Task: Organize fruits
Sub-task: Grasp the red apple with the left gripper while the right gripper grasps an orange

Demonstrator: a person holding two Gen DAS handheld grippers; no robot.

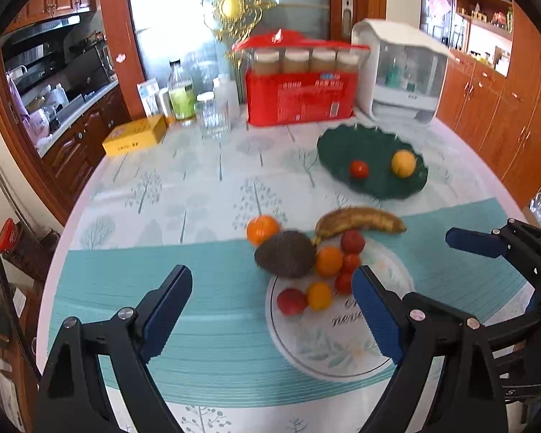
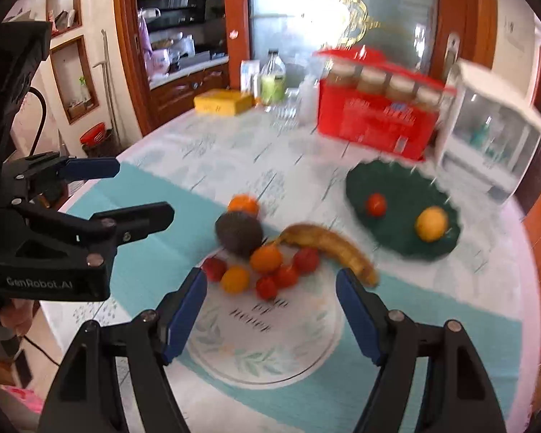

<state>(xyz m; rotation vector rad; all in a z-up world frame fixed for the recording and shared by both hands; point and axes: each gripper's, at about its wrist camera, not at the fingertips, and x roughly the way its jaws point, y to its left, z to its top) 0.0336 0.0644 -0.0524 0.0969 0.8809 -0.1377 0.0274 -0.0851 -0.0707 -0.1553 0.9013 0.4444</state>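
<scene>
Fruit (image 1: 299, 263) is heaped on the table (image 1: 198, 187) near a green dish (image 1: 371, 144); the left gripper (image 1: 270, 310) and right gripper (image 2: 270, 306) are held spread, empty.

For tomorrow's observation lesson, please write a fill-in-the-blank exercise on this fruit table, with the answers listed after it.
1. The dark green plate holds ____ fruits, a yellow one and a small red one.
2. The long fruit beside the avocado is a ____.
3. The jaws of the left gripper and the right gripper both stand ____, holding nothing.
4. The jars stand in a ____ box.

Missing words: two; banana; open; red
</scene>
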